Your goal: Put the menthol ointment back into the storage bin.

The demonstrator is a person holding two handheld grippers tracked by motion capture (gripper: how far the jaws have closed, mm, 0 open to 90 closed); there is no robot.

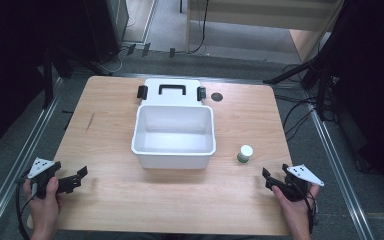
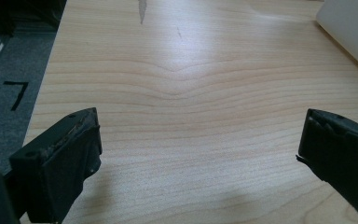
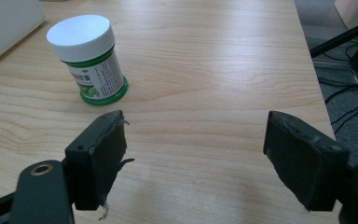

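Note:
A small jar point(image 1: 245, 153) with a white lid and a green-and-white label stands upright on the wooden table, right of the white box point(image 1: 174, 159). In the right gripper view the jar point(image 3: 90, 59) is ahead and to the left of the jaws. My right gripper point(image 1: 274, 176) rests near the table's front right corner, open with nothing between its jaws point(image 3: 193, 154). At the front left, my left gripper point(image 1: 78, 179) is held just above the wood, also open and empty point(image 2: 198, 149). The white box is open, and its lid point(image 1: 171, 92) with a black handle lies behind it.
A black round disc point(image 1: 217, 97) sits on the table behind the box on the right. Metal rails run along both sides of the table. Cables lie on the floor at the right. A corner of the white box point(image 2: 352, 32) shows in the left gripper view.

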